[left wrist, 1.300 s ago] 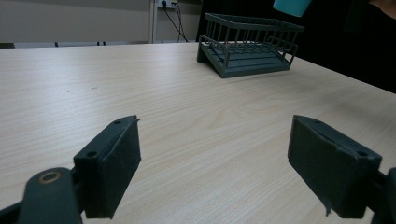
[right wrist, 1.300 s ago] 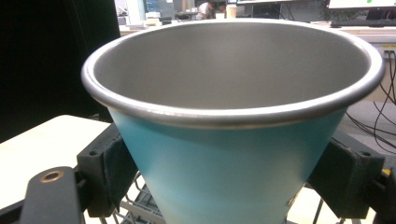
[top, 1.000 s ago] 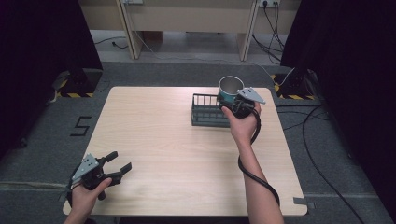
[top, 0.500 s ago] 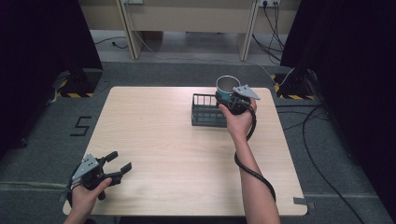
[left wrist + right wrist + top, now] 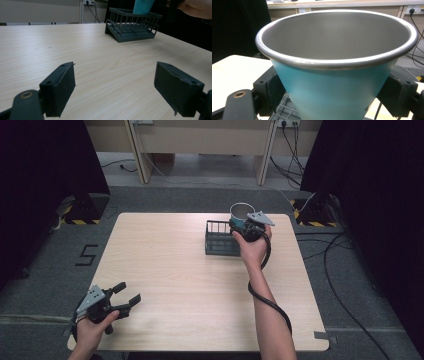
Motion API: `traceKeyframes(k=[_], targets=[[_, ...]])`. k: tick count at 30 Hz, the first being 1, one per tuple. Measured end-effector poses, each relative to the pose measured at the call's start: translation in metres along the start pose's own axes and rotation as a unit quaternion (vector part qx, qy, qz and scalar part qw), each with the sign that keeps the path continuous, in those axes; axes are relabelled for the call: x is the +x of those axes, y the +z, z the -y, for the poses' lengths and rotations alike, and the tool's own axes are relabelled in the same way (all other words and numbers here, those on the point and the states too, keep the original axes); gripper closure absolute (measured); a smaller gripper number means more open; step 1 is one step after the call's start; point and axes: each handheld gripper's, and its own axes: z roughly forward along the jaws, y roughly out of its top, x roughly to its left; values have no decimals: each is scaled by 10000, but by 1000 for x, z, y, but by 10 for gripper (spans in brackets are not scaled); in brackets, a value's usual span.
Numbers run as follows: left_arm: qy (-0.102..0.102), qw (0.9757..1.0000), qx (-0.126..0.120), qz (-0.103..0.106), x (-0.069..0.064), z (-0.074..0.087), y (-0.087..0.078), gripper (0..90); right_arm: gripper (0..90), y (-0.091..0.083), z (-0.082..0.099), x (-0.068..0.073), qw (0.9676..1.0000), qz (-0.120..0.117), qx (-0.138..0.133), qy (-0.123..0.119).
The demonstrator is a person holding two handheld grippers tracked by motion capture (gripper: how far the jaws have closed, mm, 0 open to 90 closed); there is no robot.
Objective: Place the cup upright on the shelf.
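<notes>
1. While the right gripper [image 5: 245,226] hangs over the right end of a dark wire rack [image 5: 222,239], its fingers [image 5: 270,92] pinch a teal metal cup [image 5: 337,67] from both sides, mouth up.
2. The cup [image 5: 241,215] is held in the air above the rack, at the far right part of the pale wooden worktop [image 5: 200,285]; in the left gripper view its teal base [image 5: 143,6] hangs just above the rack's top rail [image 5: 133,23].
3. The step in hand looks like placing the cup into the rack. The next move probably calls for a straight lowering so the base settles between the wires, then spreading the fingers only once it sits steady.
4. The left gripper [image 5: 122,301] rests at the near left corner of the worktop, well apart from the rack, with its fingers [image 5: 60,87] spread wide and nothing between them.
5. Compared with a second ago, the cup and right gripper have shifted slightly toward the far edge, over the rack's end. The left gripper has not moved.
</notes>
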Motion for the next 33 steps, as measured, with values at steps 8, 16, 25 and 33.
traceKeyframes(k=[8,16,25,33], targets=[[-9,10000,-14,5,0,0,0,166,180,8,7,1,9999,24,150,11],[-4,10000,-12,7,0,0,0,165,179,15,16,2,9991,87,415,-53],[-5,10000,-9,13,0,0,0,165,176,19,23,2,9975,180,683,-90],[-7,10000,-3,17,0,0,0,165,159,17,25,1,9972,184,714,-84]])
